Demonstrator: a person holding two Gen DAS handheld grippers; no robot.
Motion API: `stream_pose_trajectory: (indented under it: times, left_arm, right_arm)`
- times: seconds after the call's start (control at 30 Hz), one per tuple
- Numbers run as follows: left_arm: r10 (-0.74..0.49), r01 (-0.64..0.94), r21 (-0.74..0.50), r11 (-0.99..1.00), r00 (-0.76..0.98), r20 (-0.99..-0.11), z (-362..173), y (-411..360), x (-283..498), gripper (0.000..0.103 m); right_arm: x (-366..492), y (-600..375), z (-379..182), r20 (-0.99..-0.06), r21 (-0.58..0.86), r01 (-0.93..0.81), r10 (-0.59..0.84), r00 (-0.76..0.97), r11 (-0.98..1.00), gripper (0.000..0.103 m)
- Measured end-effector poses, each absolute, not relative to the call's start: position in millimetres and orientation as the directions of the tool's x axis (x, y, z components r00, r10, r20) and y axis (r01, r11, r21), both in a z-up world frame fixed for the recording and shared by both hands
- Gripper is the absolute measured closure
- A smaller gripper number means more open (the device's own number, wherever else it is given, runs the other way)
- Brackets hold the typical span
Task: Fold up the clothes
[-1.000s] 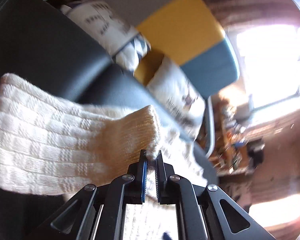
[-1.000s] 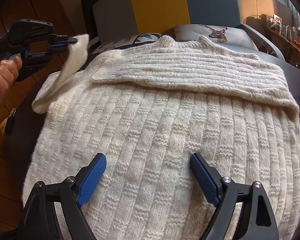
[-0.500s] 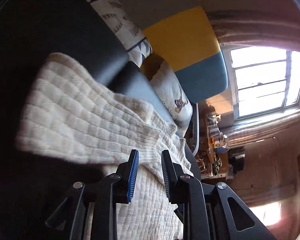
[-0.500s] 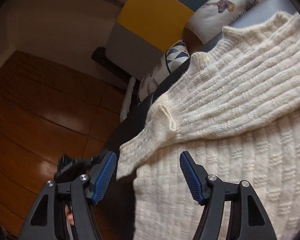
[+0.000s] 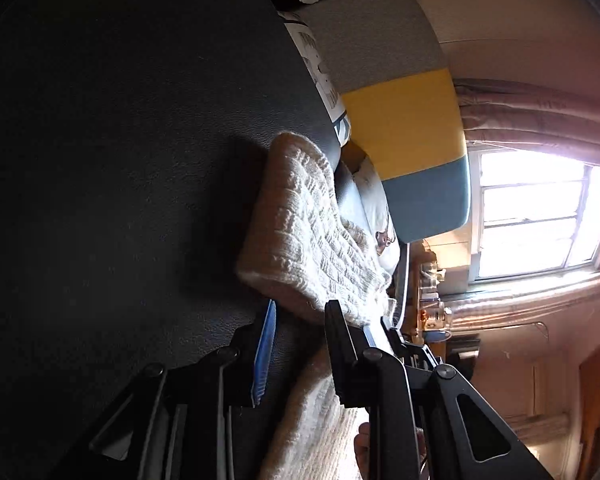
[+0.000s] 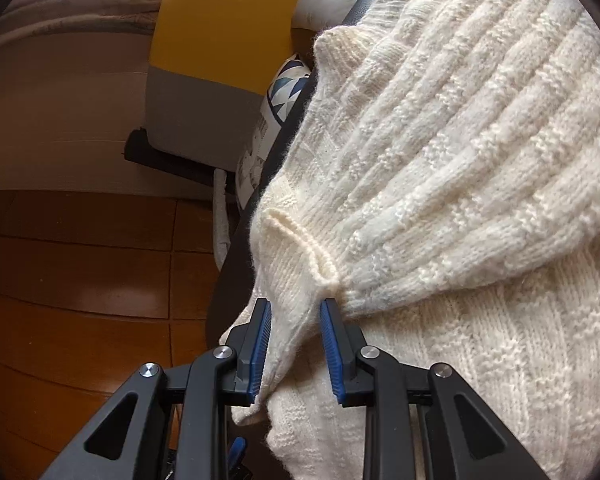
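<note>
- Right wrist view puts the right gripper at the left edge of the cream sweater, its blue pads part-way closed with a fold of knit between them; whether they truly bite the wool yet is hard to say.
- That fold sits where the folded-over sleeve meets the body, with the ribbed seam bunching just ahead of the pads.
- Sleeve's long axis runs away from this gripper, up and to the right across the sweater, which lies flat on the dark sofa seat.
- Left wrist view shows the left gripper spread, nothing between its pads, hovering over the dark seat with the sweater's rounded edge just ahead and to its right.
- A hand shows low behind that gripper.
- My read: the right gripper is the nearer one, so the next fold likely turns on it carrying this edge across toward the far side.
</note>
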State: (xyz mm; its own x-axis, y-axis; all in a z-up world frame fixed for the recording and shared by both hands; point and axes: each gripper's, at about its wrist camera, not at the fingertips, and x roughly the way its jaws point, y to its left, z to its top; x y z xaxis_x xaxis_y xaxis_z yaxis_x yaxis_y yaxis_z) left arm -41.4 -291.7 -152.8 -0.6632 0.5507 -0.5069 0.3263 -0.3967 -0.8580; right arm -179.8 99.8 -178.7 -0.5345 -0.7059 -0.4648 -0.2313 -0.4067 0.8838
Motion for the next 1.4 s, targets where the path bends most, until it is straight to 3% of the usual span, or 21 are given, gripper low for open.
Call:
stream_pose_trajectory:
  times: [0.17,0.27,0.33,0.4,0.47,0.6,0.67,0.97,1.07,1.23,1.4]
  left_arm:
    - [0.574,0.34,-0.873,-0.35,-0.658,-0.487,-160,-289,-45,0.078]
    - [0.578,0.342,-0.876,-0.341,-0.658,-0.482,-161,-287,-46,0.078]
    - [0.58,0.347,-0.878,-0.331,-0.659,-0.479,-162,-286,-47,0.077]
    - [0.577,0.352,-0.884,-0.309,-0.669,-0.468,-163,-287,-46,0.077]
    - [0.572,0.349,-0.888,-0.299,-0.679,-0.46,-163,-286,-45,0.076]
    - [0.579,0.365,-0.89,-0.274,-0.676,-0.456,-166,-277,-48,0.073]
    - [0.585,0.361,-0.891,-0.274,-0.673,-0.452,-164,-271,-50,0.073]
    - [0.597,0.313,-0.934,-0.174,-0.721,-0.353,-148,-243,-51,0.069]
    - [0.601,0.322,-0.943,-0.079,-0.739,-0.303,-147,-226,-59,0.062]
    - [0.557,0.372,-0.926,-0.062,-0.757,-0.341,-149,-203,-83,0.06]
    - [0.499,0.438,-0.893,-0.107,-0.753,-0.429,-163,-191,-102,0.059]
  right_arm:
    - [-185,93,-182,-0.472,0.881,-0.283,-0.665,-0.579,-0.38,0.078]
    - [-199,73,-164,-0.535,0.829,-0.201,-0.635,-0.558,-0.521,0.091]
    - [-211,59,-162,-0.59,0.778,-0.152,-0.628,-0.507,-0.609,0.09]
    - [-218,47,-162,-0.64,0.723,-0.101,-0.606,-0.473,-0.684,0.089]
    - [-221,42,-165,-0.629,0.735,-0.067,-0.641,-0.439,-0.675,0.072]
    - [-228,40,-169,-0.6,0.774,-0.036,-0.714,-0.36,-0.632,0.071]
    - [-231,40,-167,-0.651,0.731,-0.039,-0.679,-0.339,-0.681,0.097]
    - [-235,4,-86,-0.679,0.581,0.182,-0.595,-0.43,-0.794,0.097]
    - [-244,-3,-44,-0.678,0.515,0.26,-0.574,-0.459,-0.817,0.097]
    - [-243,9,11,-0.67,0.424,0.326,-0.535,-0.514,-0.845,0.097]
    - [-239,61,25,-0.656,0.393,0.271,-0.475,-0.587,-0.878,0.097]
